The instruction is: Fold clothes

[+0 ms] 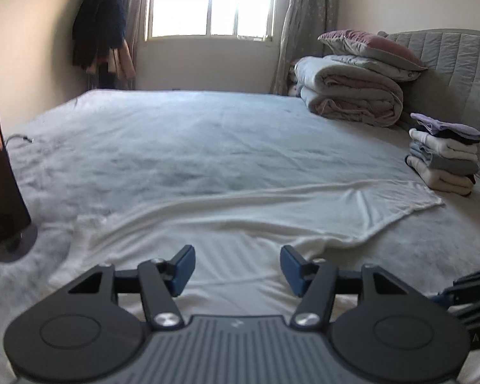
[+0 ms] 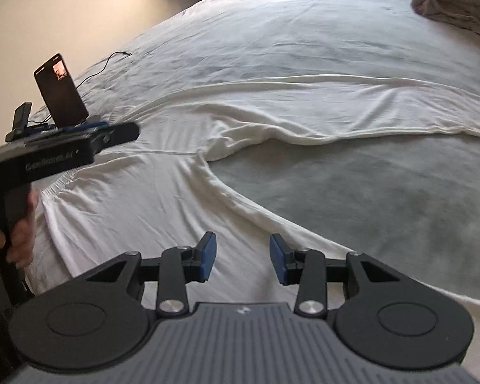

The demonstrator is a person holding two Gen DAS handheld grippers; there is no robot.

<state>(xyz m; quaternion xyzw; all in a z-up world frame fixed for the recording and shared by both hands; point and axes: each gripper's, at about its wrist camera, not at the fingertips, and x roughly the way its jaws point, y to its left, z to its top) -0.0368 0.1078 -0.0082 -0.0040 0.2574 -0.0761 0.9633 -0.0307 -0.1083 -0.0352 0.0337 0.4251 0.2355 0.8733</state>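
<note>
A white garment (image 1: pixel 240 220), seemingly trousers, lies flat on the grey bed. In the right wrist view the garment (image 2: pixel 137 198) shows a gathered waistband at the left and two legs spreading to the right. My left gripper (image 1: pixel 238 268) hovers over its near part, open, with nothing between its blue pads. My right gripper (image 2: pixel 243 259) is open too, above the lower leg's edge, holding nothing. A hand (image 2: pixel 19 240) holds the left gripper (image 2: pixel 124 132) over the waistband. Part of the right gripper (image 1: pixel 448 292) shows at the left wrist view's right edge.
A stack of folded clothes (image 1: pixel 444 153) stands by the padded headboard (image 1: pixel 457 73). Rolled duvets (image 1: pixel 352 96) with a pillow lie behind it. A phone on a stand (image 1: pixel 0 176) sits at the bed's left side, its cable (image 2: pixel 96 67) trailing. Dark clothes (image 1: pixel 99 32) hang by the window.
</note>
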